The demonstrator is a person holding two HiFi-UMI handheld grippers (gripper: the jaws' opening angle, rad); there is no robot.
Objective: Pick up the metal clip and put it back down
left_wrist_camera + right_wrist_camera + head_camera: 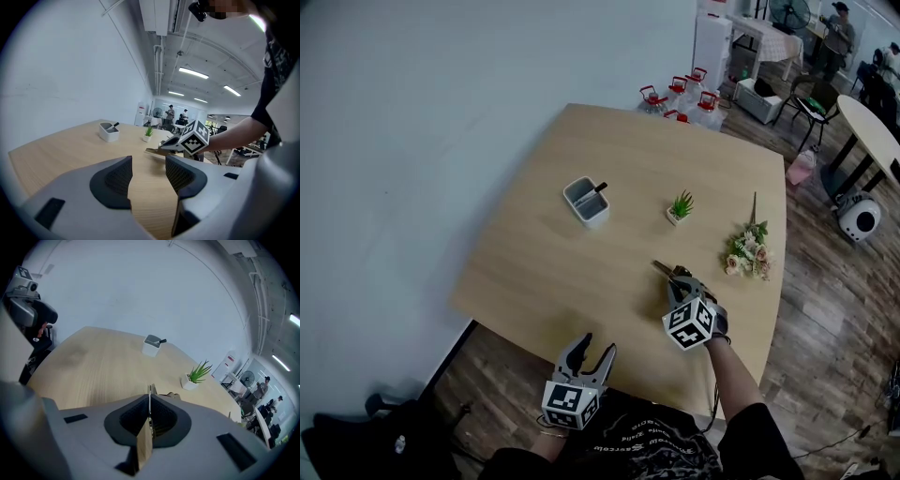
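Right gripper pinched shut on the metal clip, low over the table; left gripper open, empty.
Letting go while the clip is tilted could make it bounce or skid.

Readable text: none in any view.
Shirt print: pale lettering at 6 o'clock in the head view, too blurred to read.
Cubes on left gripper and right gripper: black-and-white square patterns, no letters.

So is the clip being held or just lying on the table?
Held. The right gripper is shut on the clip; its thin metal edge sits pinched in the jaws.
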